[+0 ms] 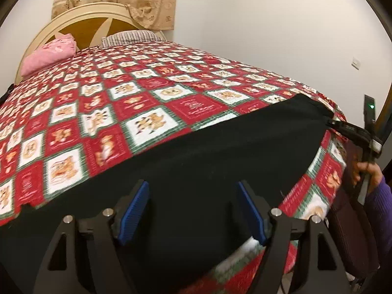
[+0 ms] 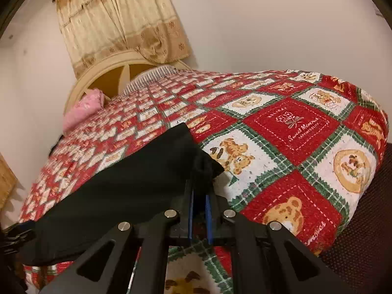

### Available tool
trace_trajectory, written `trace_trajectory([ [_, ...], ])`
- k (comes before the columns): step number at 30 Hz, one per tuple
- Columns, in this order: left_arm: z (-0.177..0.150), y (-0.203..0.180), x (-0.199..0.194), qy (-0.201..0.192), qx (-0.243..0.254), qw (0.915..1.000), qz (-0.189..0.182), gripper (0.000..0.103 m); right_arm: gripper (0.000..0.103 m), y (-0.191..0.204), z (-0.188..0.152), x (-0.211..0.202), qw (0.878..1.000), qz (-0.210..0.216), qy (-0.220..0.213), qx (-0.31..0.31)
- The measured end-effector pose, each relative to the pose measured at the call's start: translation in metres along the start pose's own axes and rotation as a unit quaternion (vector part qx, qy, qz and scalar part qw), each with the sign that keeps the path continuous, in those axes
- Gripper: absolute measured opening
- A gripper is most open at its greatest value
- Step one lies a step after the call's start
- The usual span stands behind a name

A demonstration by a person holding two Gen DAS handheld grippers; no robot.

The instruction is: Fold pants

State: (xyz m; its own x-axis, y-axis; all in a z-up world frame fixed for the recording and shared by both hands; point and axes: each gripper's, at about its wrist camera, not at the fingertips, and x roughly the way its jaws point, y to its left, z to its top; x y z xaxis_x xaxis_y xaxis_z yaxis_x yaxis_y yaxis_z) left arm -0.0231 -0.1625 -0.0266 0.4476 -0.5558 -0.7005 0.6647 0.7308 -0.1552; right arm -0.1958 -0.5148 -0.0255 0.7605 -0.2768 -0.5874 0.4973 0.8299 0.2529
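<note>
Left gripper (image 1: 193, 210) stands with its blue pads (image 1: 134, 212) spread wide, nothing between them, poised over the black pants (image 1: 196, 161). That garment lies flat across the near edge of the patchwork bedspread (image 1: 103, 112), running from 8 o'clock to 2 o'clock in the left wrist view. Right gripper (image 2: 199, 216) is pressed together on a bunched corner of the pants (image 2: 122, 183), which spread away toward 9 o'clock in its own view. Legible writing: one red square of the bedspread (image 2: 289, 127) reads "HOLIDAY" and "Sweet Memories" (smaller lettering beneath is unreadable). In the left wrist view, at 3 o'clock, the right hand (image 1: 367, 174), in a purple sleeve (image 1: 381, 205), grips the right gripper's handle, its fingers reaching the pants' far corner.
</note>
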Motion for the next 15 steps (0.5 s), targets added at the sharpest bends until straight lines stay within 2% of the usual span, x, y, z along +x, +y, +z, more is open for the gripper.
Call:
trace_trajectory([
  [2, -0.002, -0.007, 0.015, 0.013, -0.009, 0.9998, -0.015, 0.076, 0.009, 0.001, 0.001, -0.001, 1.0, -0.001, 0.001, 0.0],
  [4, -0.01, -0.016, 0.029, 0.045, -0.012, 0.9986, -0.025, 0.078, 0.023, -0.004, 0.003, -0.005, 1.0, 0.009, 0.004, 0.023],
  [5, -0.016, -0.024, 0.03, 0.036, 0.005, 0.9993, -0.01, 0.082, 0.03, -0.01, 0.005, -0.011, 0.999, 0.007, -0.001, 0.054],
  [6, -0.022, -0.032, 0.026, 0.017, 0.027, 0.9995, 0.004, 0.084, 0.041, -0.015, 0.006, -0.019, 0.997, -0.003, -0.015, 0.08],
  [8, -0.026, -0.034, 0.025, 0.016, 0.023, 0.9996, 0.006, 0.087, 0.041, -0.018, 0.008, -0.046, 0.989, -0.057, -0.082, 0.111],
  [10, -0.027, -0.031, 0.024, 0.016, 0.004, 0.9999, 0.003, 0.089, 0.041, -0.004, 0.013, -0.058, 0.989, -0.067, -0.111, 0.074],
  [12, -0.027, -0.033, 0.024, 0.016, 0.008, 0.9998, 0.009, 0.089, 0.041, 0.02, 0.018, -0.051, 0.995, -0.033, -0.094, 0.021],
  [13, -0.028, -0.034, 0.024, 0.015, 0.007, 0.9998, 0.012, 0.09, 0.041, 0.038, 0.02, -0.039, 0.997, -0.003, -0.071, -0.01],
  [15, -0.029, -0.034, 0.023, 0.013, 0.001, 0.9998, 0.015, 0.09, 0.041, 0.061, 0.021, -0.017, 0.998, 0.013, -0.041, -0.055],
])
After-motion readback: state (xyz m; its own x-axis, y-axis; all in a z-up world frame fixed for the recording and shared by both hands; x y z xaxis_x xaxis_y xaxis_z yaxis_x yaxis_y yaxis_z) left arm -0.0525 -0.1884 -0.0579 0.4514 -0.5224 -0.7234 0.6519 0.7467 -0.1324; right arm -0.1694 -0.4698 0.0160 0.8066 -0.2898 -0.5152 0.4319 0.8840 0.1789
